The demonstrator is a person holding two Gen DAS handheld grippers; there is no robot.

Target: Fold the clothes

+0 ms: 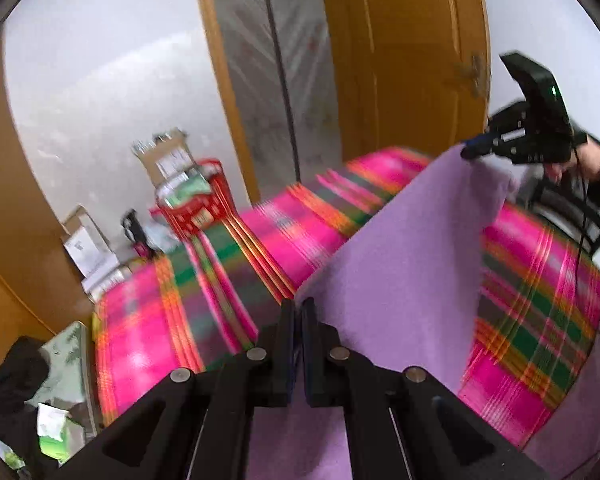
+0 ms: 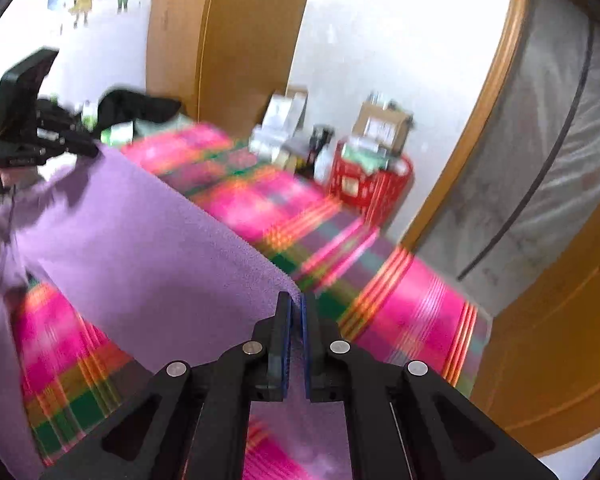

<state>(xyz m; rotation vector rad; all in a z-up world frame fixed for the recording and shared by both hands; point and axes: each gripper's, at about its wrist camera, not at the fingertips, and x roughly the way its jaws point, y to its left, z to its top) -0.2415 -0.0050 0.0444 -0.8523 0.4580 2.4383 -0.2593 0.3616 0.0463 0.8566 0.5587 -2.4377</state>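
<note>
A lilac cloth (image 1: 412, 256) hangs stretched in the air above a bed with a pink, green and orange plaid cover (image 1: 160, 320). My left gripper (image 1: 299, 308) is shut on one corner of the cloth. My right gripper (image 2: 296, 304) is shut on the other corner of the lilac cloth (image 2: 140, 248). In the left wrist view the right gripper (image 1: 470, 152) shows at the upper right, pinching the cloth's far corner. In the right wrist view the left gripper (image 2: 94, 151) shows at the upper left on its corner. The cloth's lower part drapes down toward me.
A red basket (image 1: 200, 204) and cardboard boxes (image 1: 88, 248) stand against the white wall beyond the bed. A wooden door (image 1: 404, 52) and a plastic-wrapped mattress (image 1: 280, 68) lean behind. A black garment (image 1: 16, 372) lies at the bed's left. A person's hand (image 1: 580, 164) holds the right gripper.
</note>
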